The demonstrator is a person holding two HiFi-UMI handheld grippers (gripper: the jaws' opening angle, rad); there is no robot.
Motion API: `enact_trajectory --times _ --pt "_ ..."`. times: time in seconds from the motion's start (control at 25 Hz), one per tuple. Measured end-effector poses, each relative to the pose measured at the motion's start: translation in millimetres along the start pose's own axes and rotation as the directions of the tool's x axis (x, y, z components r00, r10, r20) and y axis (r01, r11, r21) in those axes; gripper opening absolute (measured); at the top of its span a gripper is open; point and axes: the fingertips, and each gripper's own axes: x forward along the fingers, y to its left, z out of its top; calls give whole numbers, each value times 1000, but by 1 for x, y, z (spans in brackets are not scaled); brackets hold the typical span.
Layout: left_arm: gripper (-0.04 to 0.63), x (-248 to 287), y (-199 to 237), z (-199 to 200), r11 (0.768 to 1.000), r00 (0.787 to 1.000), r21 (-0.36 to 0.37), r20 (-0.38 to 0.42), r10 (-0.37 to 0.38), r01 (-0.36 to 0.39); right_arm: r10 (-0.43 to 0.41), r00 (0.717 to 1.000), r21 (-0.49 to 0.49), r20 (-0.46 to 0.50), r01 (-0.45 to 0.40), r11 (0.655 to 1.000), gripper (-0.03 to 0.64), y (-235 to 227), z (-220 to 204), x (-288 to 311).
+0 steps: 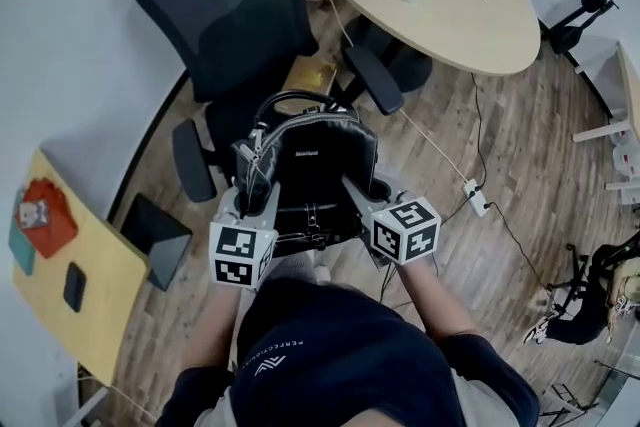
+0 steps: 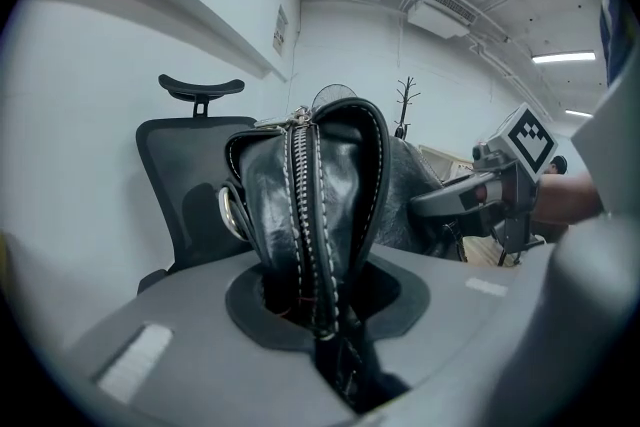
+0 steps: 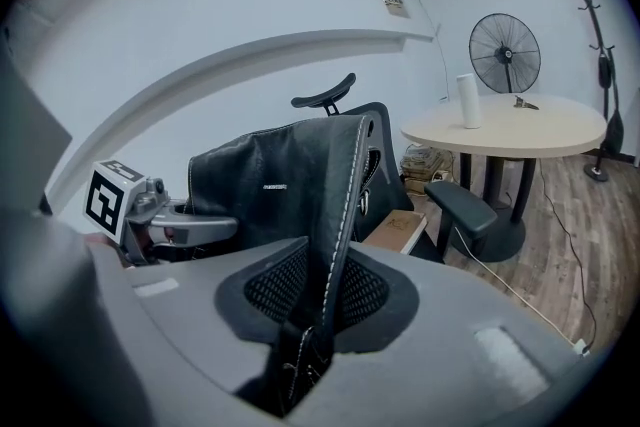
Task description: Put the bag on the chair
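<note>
Black leather, pinched thin, fills the narrow gap in the left gripper (image 2: pixel 325 335). Its jaws are closed on the zipped side seam of the bag (image 2: pixel 320 205). The right gripper (image 3: pixel 310 335) is clamped the same way on the stitched edge of the opposite side, so the bag hangs upright between the two, clear of the floor. It sits just in front of the chair (image 1: pixel 235 5), about at the front edge of the seat and between the armrests. Whether its base touches the seat is hidden by the bag itself.

The leather looks soft and smooth, so I judge the body will sag and could creep out of a light pinch. The seams are the stiffer, thicker parts and the better hold. The bag seems full enough to have some weight, which makes two side grips steadier than the looped top handle (image 1: pixel 300 100) alone.
</note>
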Motion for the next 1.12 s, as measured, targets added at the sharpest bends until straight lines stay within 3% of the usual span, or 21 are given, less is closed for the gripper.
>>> enact_trajectory --times 0.4,1.12 --pt "98 71 67 13 1000 1000 -23 -16 -8 8 -15 999 20 -42 16 1000 74 -40 31 83" --pt "133 163 144 -15 998 998 -49 -54 -28 26 -70 991 78 -113 79 994 72 -88 17 182"
